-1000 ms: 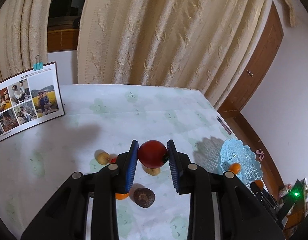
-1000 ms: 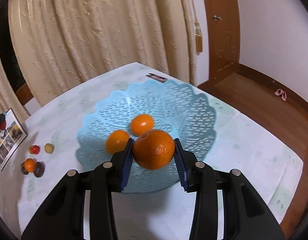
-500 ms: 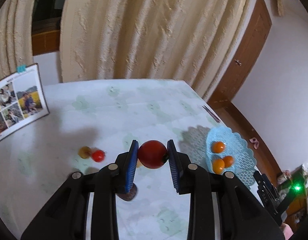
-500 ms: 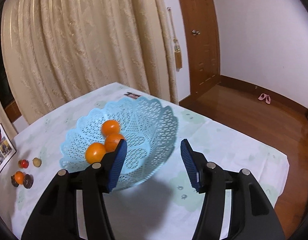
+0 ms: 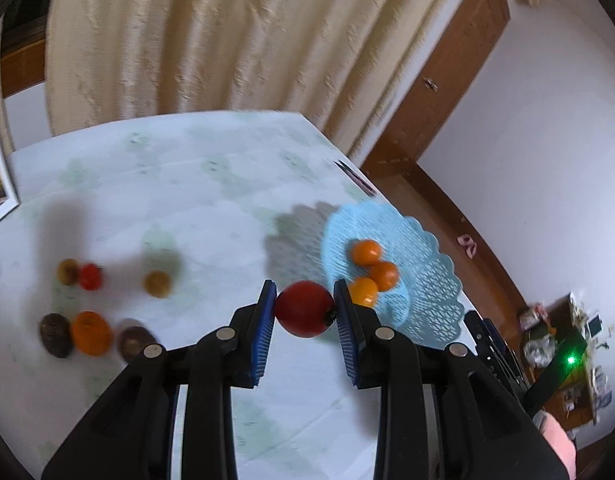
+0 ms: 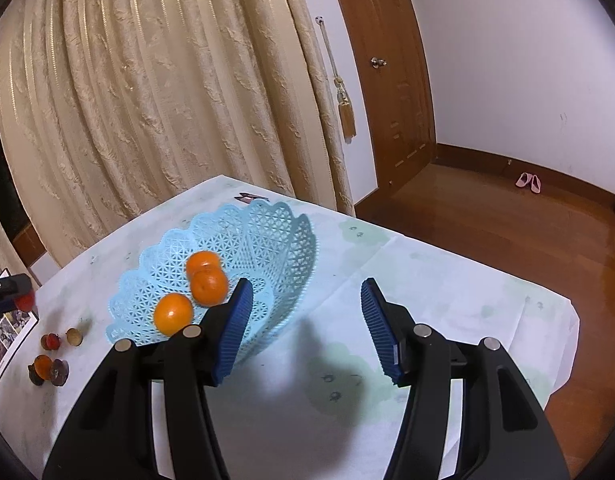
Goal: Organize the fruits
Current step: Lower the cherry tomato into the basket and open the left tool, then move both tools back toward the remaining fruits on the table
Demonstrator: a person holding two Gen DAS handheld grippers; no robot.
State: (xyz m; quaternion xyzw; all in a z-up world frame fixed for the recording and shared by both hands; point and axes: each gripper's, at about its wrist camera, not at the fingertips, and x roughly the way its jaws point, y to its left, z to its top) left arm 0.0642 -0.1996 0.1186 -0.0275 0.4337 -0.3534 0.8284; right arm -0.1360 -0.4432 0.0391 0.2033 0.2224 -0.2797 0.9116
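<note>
My left gripper (image 5: 303, 308) is shut on a red tomato (image 5: 303, 309) and holds it above the table, just left of the light blue lattice basket (image 5: 423, 272). Three oranges (image 5: 373, 270) lie in the basket. My right gripper (image 6: 305, 320) is open and empty, above the table to the right of the basket (image 6: 267, 228), where the oranges (image 6: 205, 280) also show. Loose fruits remain on the table at the left: a small orange (image 5: 90, 332), a small red tomato (image 5: 90, 277) and several brown fruits (image 5: 55, 334).
A photo calendar (image 6: 5, 336) stands at the table's left edge. Beige curtains hang behind the table. A pen-like item (image 5: 357, 178) lies near the far edge. The table's right edge drops to a wooden floor (image 6: 507, 232).
My right gripper let the orange go into the basket, opened and drew back to the right. My left gripper carried the red tomato rightward toward the basket.
</note>
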